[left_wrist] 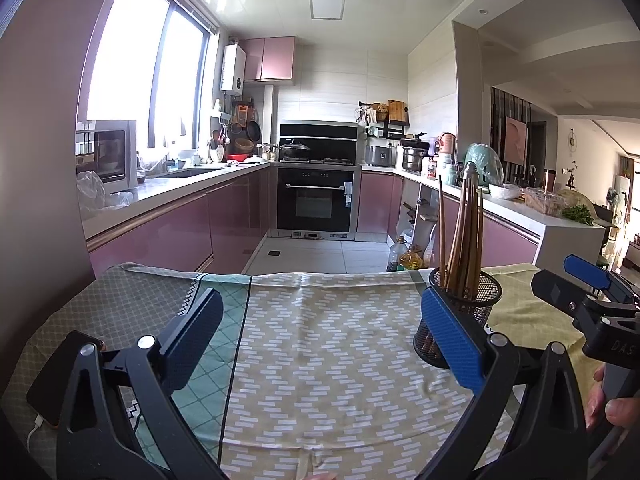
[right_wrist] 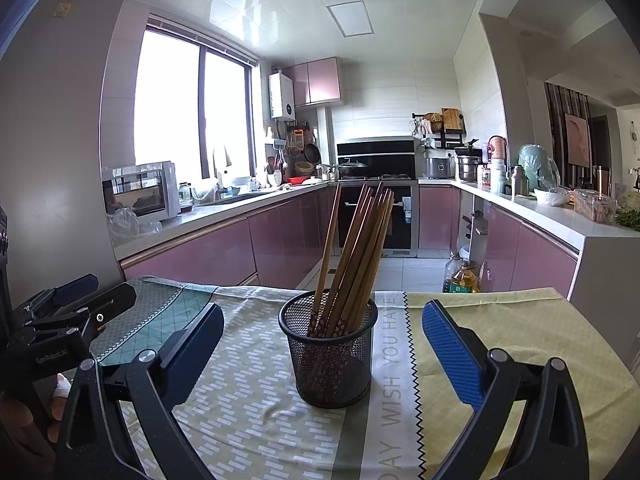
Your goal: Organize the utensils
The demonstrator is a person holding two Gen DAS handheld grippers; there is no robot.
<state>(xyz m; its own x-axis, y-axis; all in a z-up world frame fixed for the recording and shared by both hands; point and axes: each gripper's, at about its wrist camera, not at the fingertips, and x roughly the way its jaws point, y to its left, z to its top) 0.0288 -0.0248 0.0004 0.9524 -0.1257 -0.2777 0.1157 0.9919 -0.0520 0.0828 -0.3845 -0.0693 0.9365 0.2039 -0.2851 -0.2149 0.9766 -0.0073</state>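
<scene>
A black mesh cup (right_wrist: 330, 354) stands upright on the patterned tablecloth (right_wrist: 248, 420) and holds several brown wooden chopsticks (right_wrist: 356, 256), tips down. My right gripper (right_wrist: 324, 332) is open and empty, with the cup between and just beyond its two fingers, not touching. In the left wrist view the cup (left_wrist: 468, 312) stands at the right, partly behind my right-hand finger (left_wrist: 452, 340), with the chopsticks (left_wrist: 464, 240) sticking up. My left gripper (left_wrist: 320, 320) is open and empty over bare cloth (left_wrist: 320, 360). The right gripper (left_wrist: 588, 292) shows at the right edge there.
A phone (left_wrist: 60, 376) with a cable lies on the cloth at the left. Beyond the table's far edge is a kitchen with pink cabinets (right_wrist: 200, 256), an oven (left_wrist: 316, 204), and oil bottles (right_wrist: 460, 276) on the floor. A hand holds the other gripper (right_wrist: 52, 320) at the left.
</scene>
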